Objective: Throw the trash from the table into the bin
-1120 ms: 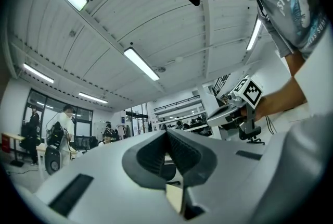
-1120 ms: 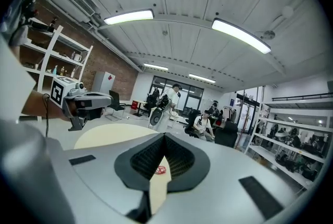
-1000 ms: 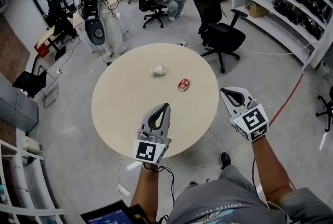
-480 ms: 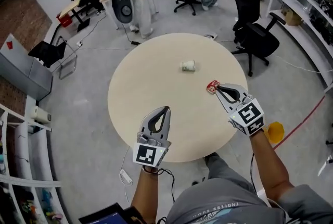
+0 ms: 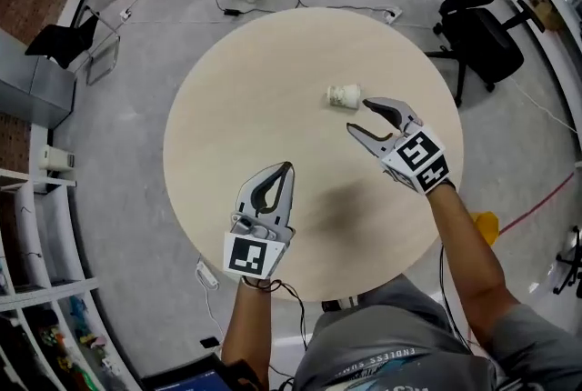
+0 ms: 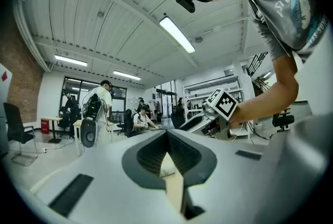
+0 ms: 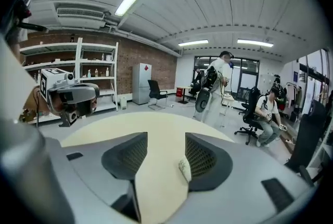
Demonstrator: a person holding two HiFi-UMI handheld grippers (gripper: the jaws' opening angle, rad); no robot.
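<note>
Our right hand-held gripper hangs over the bench. Its jaws stand partly apart, having just been opening, and nothing is between them. The crumpled white trash lies on the bench just beyond the tips, by the farther jaw. Our left hand-held gripper, jaws together and empty, hovers over the bench's near side.

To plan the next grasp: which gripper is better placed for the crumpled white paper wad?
Right. The right gripper, its jaws just opening and empty, is beside the crumpled white paper wad; the shut left gripper is farther back.
</note>
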